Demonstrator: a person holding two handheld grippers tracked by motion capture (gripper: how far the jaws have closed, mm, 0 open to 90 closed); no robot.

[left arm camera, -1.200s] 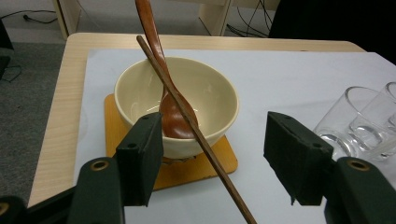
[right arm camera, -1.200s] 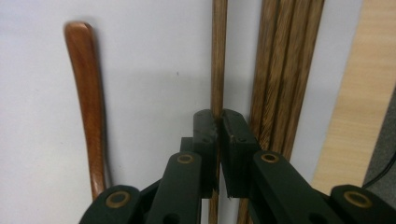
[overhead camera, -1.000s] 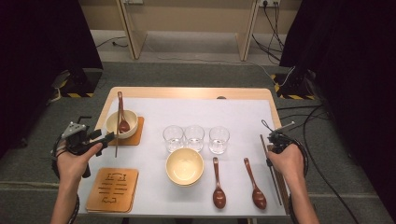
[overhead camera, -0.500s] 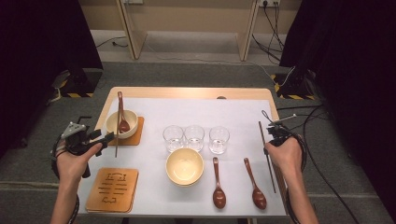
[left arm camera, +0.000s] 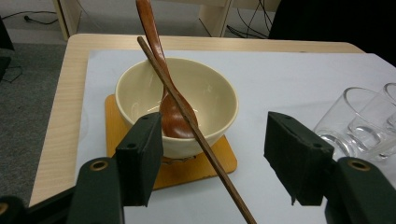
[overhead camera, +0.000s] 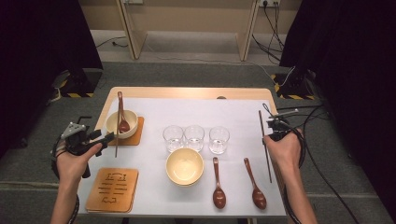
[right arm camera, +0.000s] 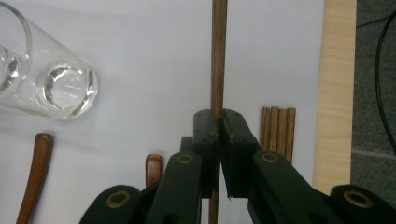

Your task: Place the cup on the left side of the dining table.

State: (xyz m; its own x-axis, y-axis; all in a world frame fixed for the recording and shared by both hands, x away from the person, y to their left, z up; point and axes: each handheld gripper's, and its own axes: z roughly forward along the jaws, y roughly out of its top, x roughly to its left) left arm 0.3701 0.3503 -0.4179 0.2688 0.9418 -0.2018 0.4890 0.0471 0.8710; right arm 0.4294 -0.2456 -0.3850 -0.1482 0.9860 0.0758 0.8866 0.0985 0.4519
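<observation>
Right gripper point(right arm camera: 218, 122) is clenching a single chopstick point(right arm camera: 218, 56), holding it above the white sheet near the worktop point(overhead camera: 187, 93) right edge, beside four more chopsticks point(right arm camera: 278, 133). Left gripper point(left arm camera: 212, 161) is released, jaws straddling another chopstick point(left arm camera: 187, 116) leaning against the bowl point(left arm camera: 205, 93).

The chopstick point(right arm camera: 218, 56) is dark wood with a fine lengthwise grain and a dull finish. The gripper point(right arm camera: 218, 122) clamped on it has matt black plastic jaws with brass-coloured rivets. Left of the chopstick, the glass point(right arm camera: 56, 86) is clear and shiny, and the spoons point(overhead camera: 218, 184) are reddish-brown wood with a gloss. The sheet point(right arm camera: 140, 56) under it looks like smooth white paper, matt. Right of the chopstick, the table point(right arm camera: 335, 93) edge is pale wood, lightly grained.
</observation>
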